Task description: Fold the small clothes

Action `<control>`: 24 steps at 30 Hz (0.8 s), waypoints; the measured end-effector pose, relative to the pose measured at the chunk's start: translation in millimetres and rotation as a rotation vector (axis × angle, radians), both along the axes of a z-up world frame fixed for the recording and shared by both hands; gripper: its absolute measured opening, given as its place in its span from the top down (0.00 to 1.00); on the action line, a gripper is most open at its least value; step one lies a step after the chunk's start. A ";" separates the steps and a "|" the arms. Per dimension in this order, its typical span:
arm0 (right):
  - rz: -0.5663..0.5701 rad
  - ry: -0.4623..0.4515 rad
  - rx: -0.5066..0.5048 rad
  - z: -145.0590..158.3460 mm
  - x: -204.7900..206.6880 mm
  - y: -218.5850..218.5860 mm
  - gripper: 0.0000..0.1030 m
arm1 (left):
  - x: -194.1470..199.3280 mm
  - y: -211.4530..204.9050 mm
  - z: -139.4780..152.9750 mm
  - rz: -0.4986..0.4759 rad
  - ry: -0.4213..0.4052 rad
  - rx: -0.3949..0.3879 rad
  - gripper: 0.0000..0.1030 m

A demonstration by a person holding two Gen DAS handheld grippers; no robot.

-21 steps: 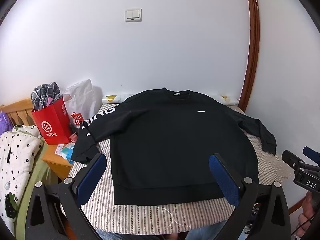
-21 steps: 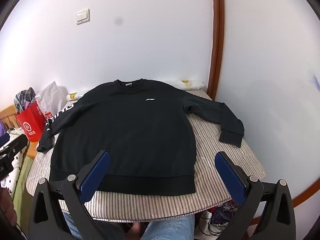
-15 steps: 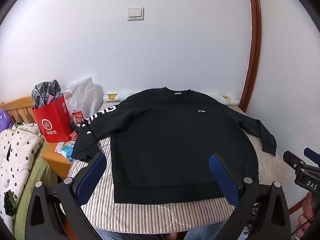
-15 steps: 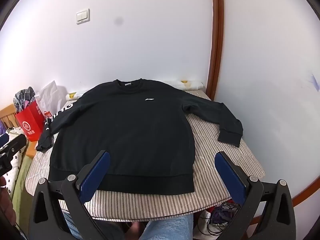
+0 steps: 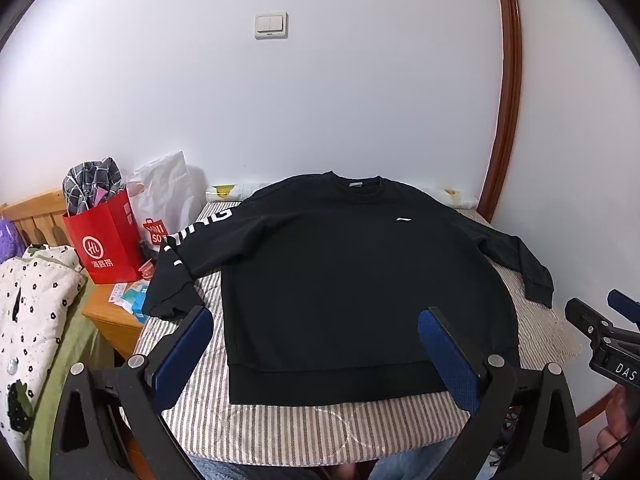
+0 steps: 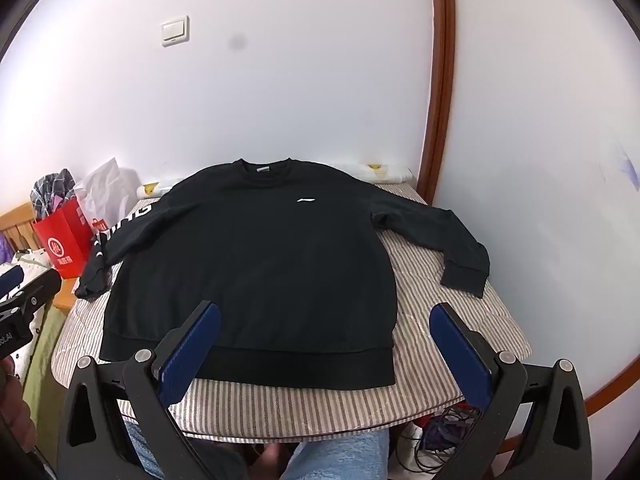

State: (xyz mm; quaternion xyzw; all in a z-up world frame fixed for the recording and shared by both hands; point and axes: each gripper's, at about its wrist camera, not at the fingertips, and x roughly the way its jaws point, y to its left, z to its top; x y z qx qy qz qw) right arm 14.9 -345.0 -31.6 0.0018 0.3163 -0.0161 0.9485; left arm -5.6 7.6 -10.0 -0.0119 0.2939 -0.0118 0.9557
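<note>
A black sweatshirt [image 5: 352,272] [image 6: 256,264] lies flat and face up on a striped table [image 5: 288,432] [image 6: 304,408], collar toward the wall, both sleeves spread out. Its left sleeve with white letters hangs over the table's left edge. My left gripper [image 5: 316,332] hovers open above the hem, near its left half, with nothing between the blue pads. My right gripper [image 6: 326,324] is also open and empty above the hem's right part. Each gripper shows at the edge of the other's view.
A red paper bag [image 5: 106,240] and a white plastic bag [image 5: 168,196] stand on a wooden stand left of the table. A spotted white quilt [image 5: 28,304] lies at far left. White walls and a brown door frame [image 6: 440,80] close the back. A person's jeans-clad knees [image 6: 340,456] sit under the front edge.
Both views have shifted slightly; the sweatshirt sits a little lower and nearer in the left wrist view. Neither gripper's jaws have changed, and the garment has not moved.
</note>
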 end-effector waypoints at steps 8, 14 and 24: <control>0.004 0.002 0.001 -0.7 -0.6 3.6 0.00 | -3.2 1.0 -1.8 0.003 0.002 -0.004 0.00; 0.008 -0.002 0.001 0.1 -1.2 3.9 0.00 | 0.0 -0.7 -2.6 -0.005 0.003 0.004 0.00; 0.006 -0.004 0.001 0.1 -3.3 5.1 0.00 | -4.0 -1.7 -4.4 -0.006 0.001 0.009 0.00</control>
